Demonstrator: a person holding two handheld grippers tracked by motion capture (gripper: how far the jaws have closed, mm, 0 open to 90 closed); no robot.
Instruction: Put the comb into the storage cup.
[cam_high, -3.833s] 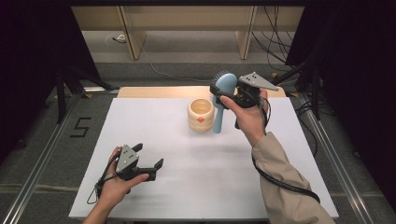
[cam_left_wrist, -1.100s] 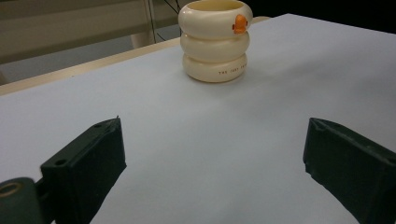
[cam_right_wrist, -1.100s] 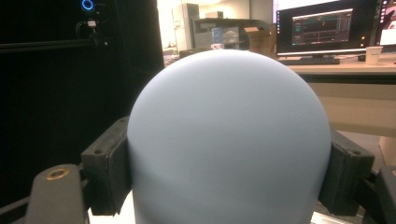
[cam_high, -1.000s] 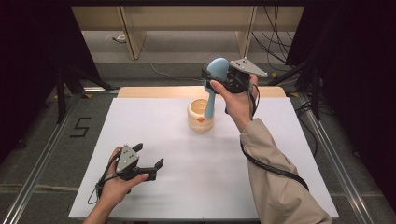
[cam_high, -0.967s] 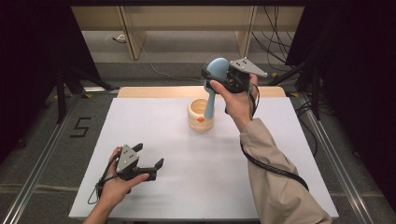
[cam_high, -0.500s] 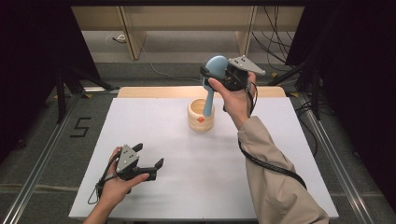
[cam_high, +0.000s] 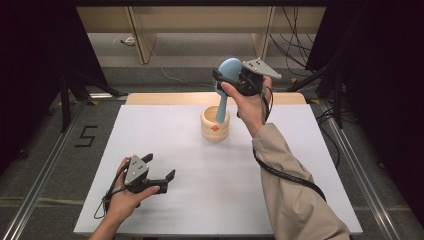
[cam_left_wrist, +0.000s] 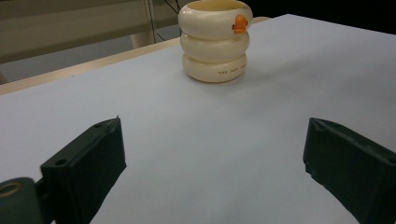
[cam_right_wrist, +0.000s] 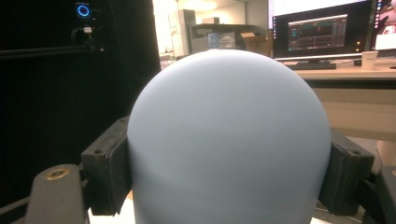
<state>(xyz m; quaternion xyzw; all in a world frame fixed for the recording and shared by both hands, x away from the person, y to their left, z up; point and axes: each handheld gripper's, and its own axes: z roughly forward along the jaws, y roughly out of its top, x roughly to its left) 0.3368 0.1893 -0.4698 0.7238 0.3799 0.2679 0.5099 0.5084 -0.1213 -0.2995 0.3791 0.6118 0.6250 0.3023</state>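
A: Right tool (cam_high: 231, 80) clamped on the hairbrush (cam_high: 226, 85) head, handle tip in the cup (cam_high: 215, 125) on the counter (cam_high: 150, 125).

B: Light, rigid, smooth plastic; may slip. Grip the head's flanks. Left tool (cam_high: 157, 175) open, empty.

From my seat I can read a dark figure "5" (cam_high: 86, 136) marked on the grey floor (cam_high: 45, 165) just left of the worktop (cam_high: 165, 130). On the cream ringed cup (cam_left_wrist: 215, 42), small dark capitals run along the lowest ring; I make out "THE" and then a few more letters, too small for me to be sure of. The monitor (cam_right_wrist: 317, 32) behind, seen from the right gripper view, shows lines of coloured text and graphs, but none of it is legible to me.
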